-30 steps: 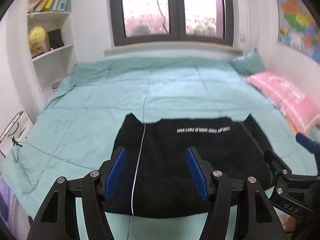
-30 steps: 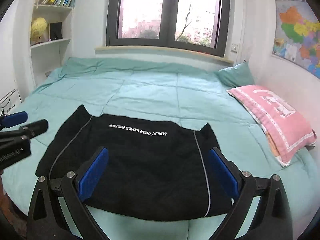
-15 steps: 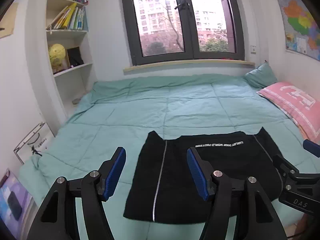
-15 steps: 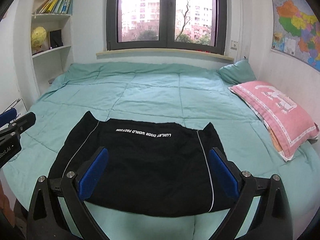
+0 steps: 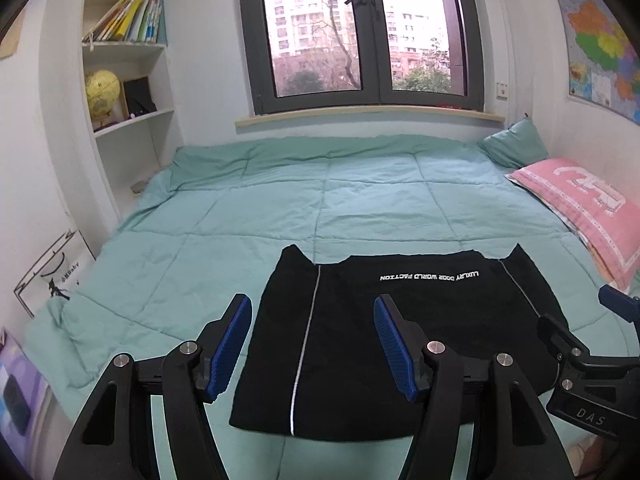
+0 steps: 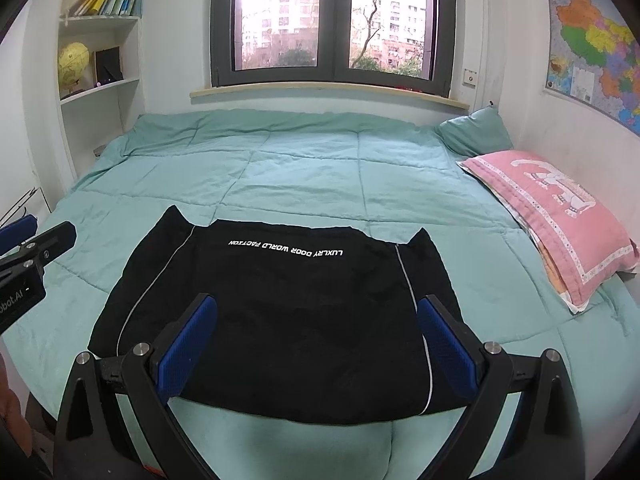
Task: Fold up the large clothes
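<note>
Black garment folded flat at the near edge of the bed

The black garment, probably folded trousers or a jacket, lies on the teal quilt. The left gripper and right gripper hover above it, fingers spread apart, gripping nothing; a pink pillow lies to the right.

The right gripper hung above the near edge of the bed with its blue-padded fingers spread wide and nothing between them. Beyond them a black garment, folded flat with white side piping and a line of white lettering, lay on the teal quilt. The left gripper poked in at the left edge, and a pink pillow rested at the right, well apart from the garment.
</note>
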Motion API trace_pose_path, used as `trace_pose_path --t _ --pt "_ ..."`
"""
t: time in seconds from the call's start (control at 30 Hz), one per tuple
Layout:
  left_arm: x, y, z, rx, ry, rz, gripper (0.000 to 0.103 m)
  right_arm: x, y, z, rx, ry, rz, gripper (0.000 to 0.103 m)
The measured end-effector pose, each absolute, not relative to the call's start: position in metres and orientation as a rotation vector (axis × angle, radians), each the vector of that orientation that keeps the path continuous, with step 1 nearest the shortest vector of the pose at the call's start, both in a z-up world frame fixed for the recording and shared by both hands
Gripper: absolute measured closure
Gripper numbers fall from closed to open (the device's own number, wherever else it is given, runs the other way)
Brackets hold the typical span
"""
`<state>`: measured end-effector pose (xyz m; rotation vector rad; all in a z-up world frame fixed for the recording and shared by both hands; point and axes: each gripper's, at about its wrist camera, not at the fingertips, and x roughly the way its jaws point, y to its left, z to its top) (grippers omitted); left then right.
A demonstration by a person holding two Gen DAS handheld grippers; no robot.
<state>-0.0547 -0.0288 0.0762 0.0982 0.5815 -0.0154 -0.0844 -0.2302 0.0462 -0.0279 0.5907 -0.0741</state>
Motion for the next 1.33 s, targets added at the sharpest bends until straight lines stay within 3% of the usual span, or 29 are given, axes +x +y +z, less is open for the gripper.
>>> trace_pose_path --t 1.33 --pt "-0.037 -0.035 0.053 0.229 0.582 0.103 0.038 -0.059 -0.234 0.022 -0.021 0.658 -0.064 0.002"
